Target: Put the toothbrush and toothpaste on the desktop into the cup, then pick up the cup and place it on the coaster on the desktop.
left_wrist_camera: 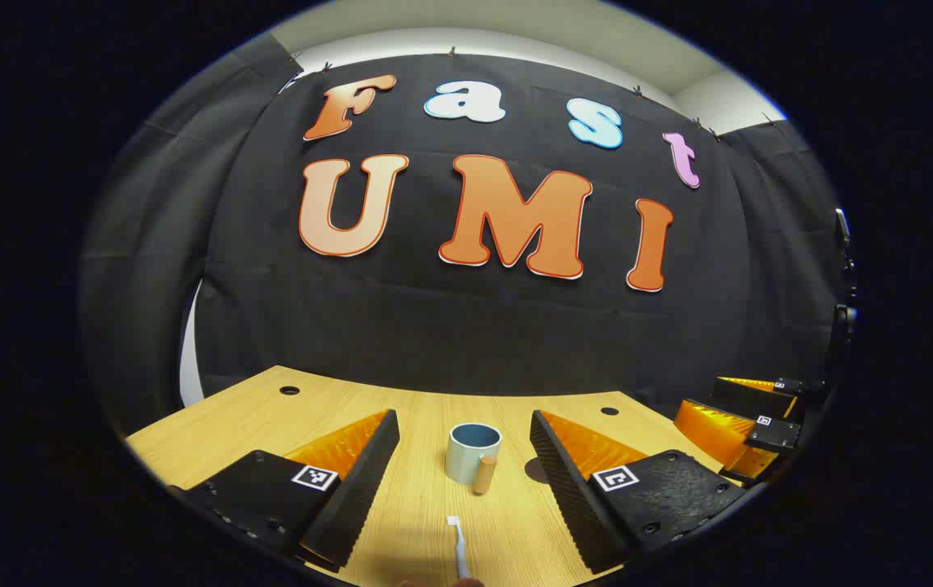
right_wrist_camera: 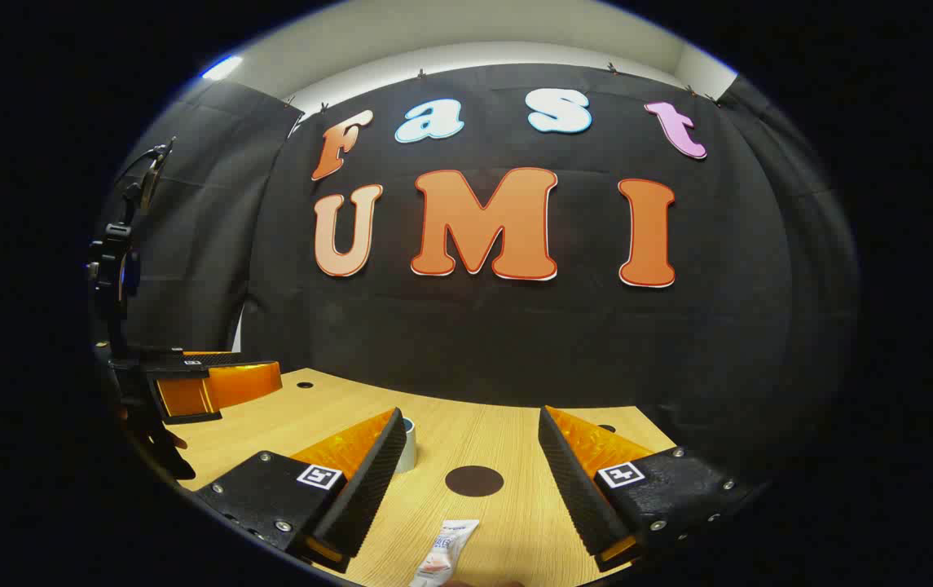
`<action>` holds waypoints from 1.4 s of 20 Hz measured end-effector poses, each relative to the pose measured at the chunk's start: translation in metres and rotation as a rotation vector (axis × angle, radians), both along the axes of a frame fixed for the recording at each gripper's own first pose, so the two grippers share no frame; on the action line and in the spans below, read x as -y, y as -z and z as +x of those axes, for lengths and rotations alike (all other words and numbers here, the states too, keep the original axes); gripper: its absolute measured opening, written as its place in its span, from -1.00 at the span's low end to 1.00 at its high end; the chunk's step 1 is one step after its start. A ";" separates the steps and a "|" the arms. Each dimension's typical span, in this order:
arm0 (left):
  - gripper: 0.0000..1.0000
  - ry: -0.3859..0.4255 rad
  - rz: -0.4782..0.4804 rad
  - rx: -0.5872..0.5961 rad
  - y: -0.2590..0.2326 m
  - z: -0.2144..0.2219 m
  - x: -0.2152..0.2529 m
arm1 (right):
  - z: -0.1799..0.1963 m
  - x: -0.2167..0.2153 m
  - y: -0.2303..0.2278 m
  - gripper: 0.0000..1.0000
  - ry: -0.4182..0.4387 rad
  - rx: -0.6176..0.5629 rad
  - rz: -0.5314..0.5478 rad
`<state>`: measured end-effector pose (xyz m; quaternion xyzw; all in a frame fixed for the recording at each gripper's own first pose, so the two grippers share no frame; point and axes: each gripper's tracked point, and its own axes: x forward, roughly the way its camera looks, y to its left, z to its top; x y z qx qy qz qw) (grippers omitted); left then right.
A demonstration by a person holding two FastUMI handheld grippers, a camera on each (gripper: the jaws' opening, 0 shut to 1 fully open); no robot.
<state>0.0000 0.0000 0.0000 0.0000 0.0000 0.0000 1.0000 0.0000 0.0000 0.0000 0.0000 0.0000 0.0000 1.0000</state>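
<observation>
A pale blue cup with a wooden handle stands upright on the wooden desk, ahead of my open left gripper. A white toothbrush lies on the desk low between the left fingers, untouched. In the right gripper view, a white toothpaste tube lies low between the fingers of my open right gripper. The round dark coaster lies flat just beyond the tube. The cup peeks out behind the right gripper's left finger. The coaster's edge shows beside the left gripper's right finger.
The wooden desk has small cable holes near its back edge. The right gripper appears at the right in the left gripper view; the left gripper sits at the left in the right gripper view. Black cloth walls close in behind.
</observation>
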 end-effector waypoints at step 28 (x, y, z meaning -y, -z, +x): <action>0.94 0.004 0.022 -0.131 0.005 0.032 -0.010 | 0.013 -0.009 0.034 0.96 -0.059 -0.213 -0.028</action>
